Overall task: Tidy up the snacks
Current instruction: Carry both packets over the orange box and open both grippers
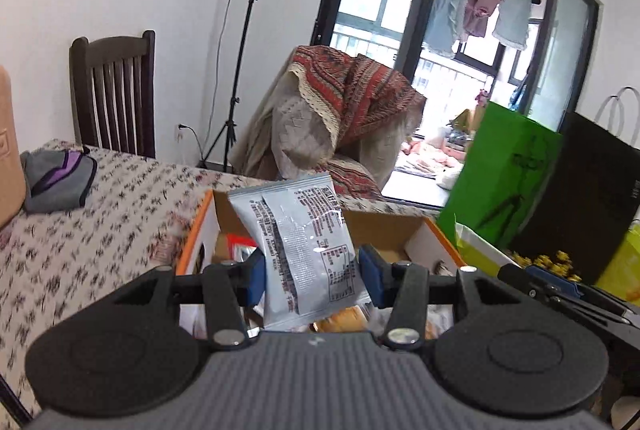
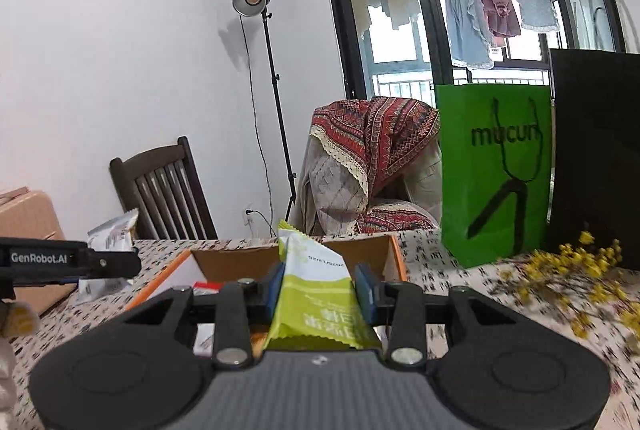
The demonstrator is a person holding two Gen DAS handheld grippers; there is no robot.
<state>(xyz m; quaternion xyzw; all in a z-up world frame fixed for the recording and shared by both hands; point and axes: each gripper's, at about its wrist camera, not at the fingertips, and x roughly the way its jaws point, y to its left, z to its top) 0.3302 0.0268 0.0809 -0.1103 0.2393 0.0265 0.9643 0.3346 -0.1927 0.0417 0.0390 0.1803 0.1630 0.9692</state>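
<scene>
The open box (image 1: 404, 230) sat mid-table, just beyond both grippers. Your left gripper (image 1: 312, 274) pinched the grey packet (image 1: 304, 250), upright; your right gripper (image 2: 320, 288) clamped the green packet (image 2: 316, 294), probably nearer the box.

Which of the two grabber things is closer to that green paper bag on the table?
Right. The right gripper, clamping a lime-green snack packet, sits just left of the green bag; the left gripper, holding a silver packet, is farther left, beyond the right one.
</scene>
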